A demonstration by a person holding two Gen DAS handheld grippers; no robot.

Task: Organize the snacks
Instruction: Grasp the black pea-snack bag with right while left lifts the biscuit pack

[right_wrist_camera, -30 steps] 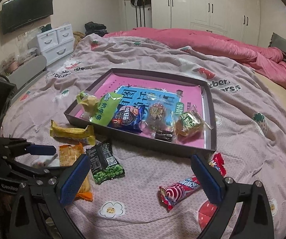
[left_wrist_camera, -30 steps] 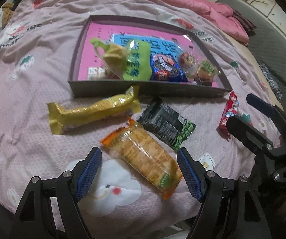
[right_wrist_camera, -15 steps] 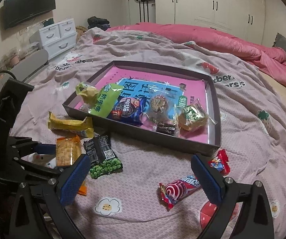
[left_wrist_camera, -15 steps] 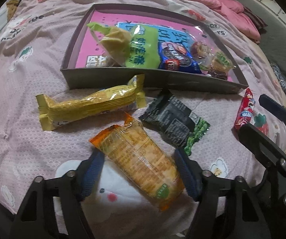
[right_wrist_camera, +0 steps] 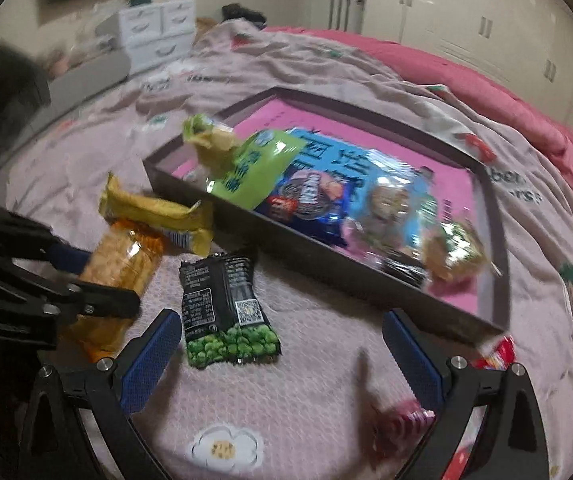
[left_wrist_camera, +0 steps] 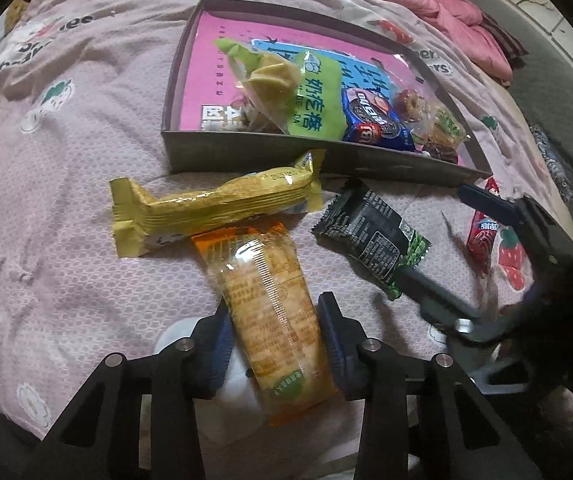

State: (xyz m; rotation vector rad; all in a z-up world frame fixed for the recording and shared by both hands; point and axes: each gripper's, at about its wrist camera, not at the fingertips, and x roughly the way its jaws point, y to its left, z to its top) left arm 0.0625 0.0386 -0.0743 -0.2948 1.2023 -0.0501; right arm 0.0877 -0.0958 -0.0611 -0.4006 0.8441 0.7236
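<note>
My left gripper (left_wrist_camera: pixel 276 344) is shut on an orange cracker packet (left_wrist_camera: pixel 270 304), its pads pressing both sides; the packet also shows in the right wrist view (right_wrist_camera: pixel 122 268). A yellow wafer packet (left_wrist_camera: pixel 214 208) lies just beyond it, touching it. A black green-pea packet (left_wrist_camera: pixel 374 236) lies to the right, between the two grippers (right_wrist_camera: pixel 222 304). My right gripper (right_wrist_camera: pixel 282 364) is open and empty, low over the bedspread near the pea packet. A red candy packet (left_wrist_camera: pixel 484 236) lies at the right. The dark tray (left_wrist_camera: pixel 326 164) with a pink floor holds several snacks.
Everything rests on a pink patterned bedspread (left_wrist_camera: pixel 66 128). The tray's near wall (right_wrist_camera: pixel 326 268) stands right behind the loose packets. A pink duvet (right_wrist_camera: pixel 506 92) lies at the back, white drawers (right_wrist_camera: pixel 158 36) at the far left, wardrobes (right_wrist_camera: pixel 466 12) behind.
My left gripper came forward and closed on the orange cracker packet. My right gripper swung left and lower toward the pea packet; the red candy now sits at its right finger.
</note>
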